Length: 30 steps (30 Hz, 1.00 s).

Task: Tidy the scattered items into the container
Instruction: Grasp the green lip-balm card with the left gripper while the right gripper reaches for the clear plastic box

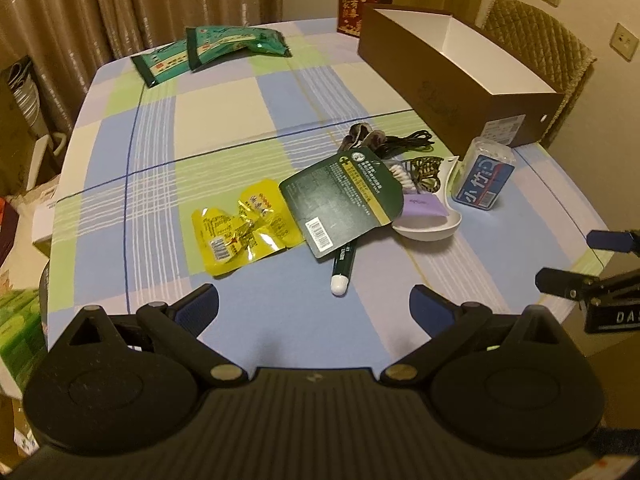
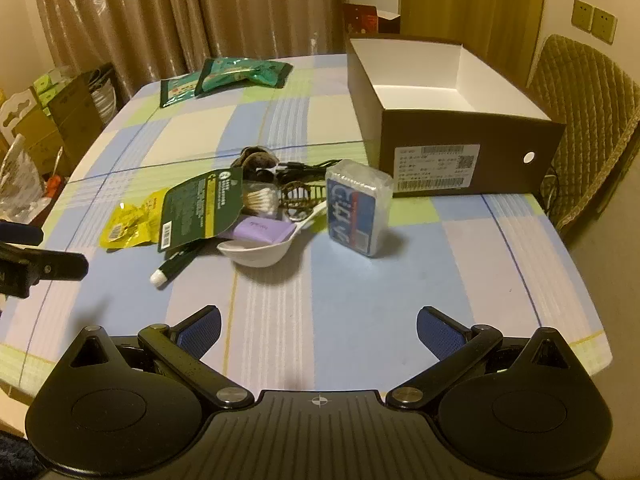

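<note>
So far nothing is packed: the box point(image 2: 452, 136) is seen empty, the clutter point(image 1: 360, 196) lies heaped beside it, and both grippers point(image 1: 314, 304) point(image 2: 318, 328) are held wide apart, unladen.

You see only the white-capped end of the green tube point(image 1: 341, 270); the dark green card point(image 1: 343, 201) covers the rest of it. The same card overlaps one edge of the yellow sachets point(image 1: 244, 234) and part of the cotton swabs point(image 1: 398, 174). The purple packet point(image 2: 262, 229) hides most of the white spoon's point(image 2: 256, 254) handle. Print on the box label point(image 2: 434, 168) is too small to read. From the left wrist view, the right claw point(image 1: 576, 262) is cut off by the picture's edge. The black cord point(image 1: 408, 140) runs behind the pile, its ends hidden.
</note>
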Available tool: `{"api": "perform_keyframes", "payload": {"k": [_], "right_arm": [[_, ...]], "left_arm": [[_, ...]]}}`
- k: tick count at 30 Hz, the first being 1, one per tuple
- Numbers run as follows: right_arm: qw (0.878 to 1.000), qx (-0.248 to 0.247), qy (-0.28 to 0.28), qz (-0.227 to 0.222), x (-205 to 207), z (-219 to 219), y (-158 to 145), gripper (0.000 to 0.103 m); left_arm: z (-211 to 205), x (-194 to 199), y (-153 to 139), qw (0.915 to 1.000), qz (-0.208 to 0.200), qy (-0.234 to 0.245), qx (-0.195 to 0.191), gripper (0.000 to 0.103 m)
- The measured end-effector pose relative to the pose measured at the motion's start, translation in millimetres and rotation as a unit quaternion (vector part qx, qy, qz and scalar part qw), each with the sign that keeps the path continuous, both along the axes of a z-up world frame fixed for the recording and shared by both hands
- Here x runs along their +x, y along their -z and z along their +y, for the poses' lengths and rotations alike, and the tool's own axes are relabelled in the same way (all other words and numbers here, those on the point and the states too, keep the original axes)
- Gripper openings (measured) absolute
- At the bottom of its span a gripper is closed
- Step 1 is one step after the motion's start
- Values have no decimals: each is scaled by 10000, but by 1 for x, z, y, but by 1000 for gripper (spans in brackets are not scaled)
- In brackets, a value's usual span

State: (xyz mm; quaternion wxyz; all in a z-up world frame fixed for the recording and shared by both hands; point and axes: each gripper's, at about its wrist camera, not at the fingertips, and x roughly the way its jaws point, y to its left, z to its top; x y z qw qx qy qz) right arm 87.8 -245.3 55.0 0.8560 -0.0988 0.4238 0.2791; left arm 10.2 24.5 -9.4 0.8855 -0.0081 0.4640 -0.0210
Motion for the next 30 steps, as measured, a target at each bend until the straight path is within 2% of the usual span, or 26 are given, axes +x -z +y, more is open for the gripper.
{"api": "perform_keyframes", "payload": {"k": [12,18,25,30], "right_arm": [[10000,-5,23,78,17,2,6,101],[9998,-25,77,163,32,-2,16,101],[9989,-57,324,337,49,-13,26,101],[9978,-90,444,475,60,-21,34,101]], "left_arm": [[3,17,12,9985,-40,541,73,100],[-1,29,22,9938,-139,1094,167,100],[-4,53,36,9834,-195,1773,337,99],[-9,72,50,9678,-44,2461,535,99]]}}
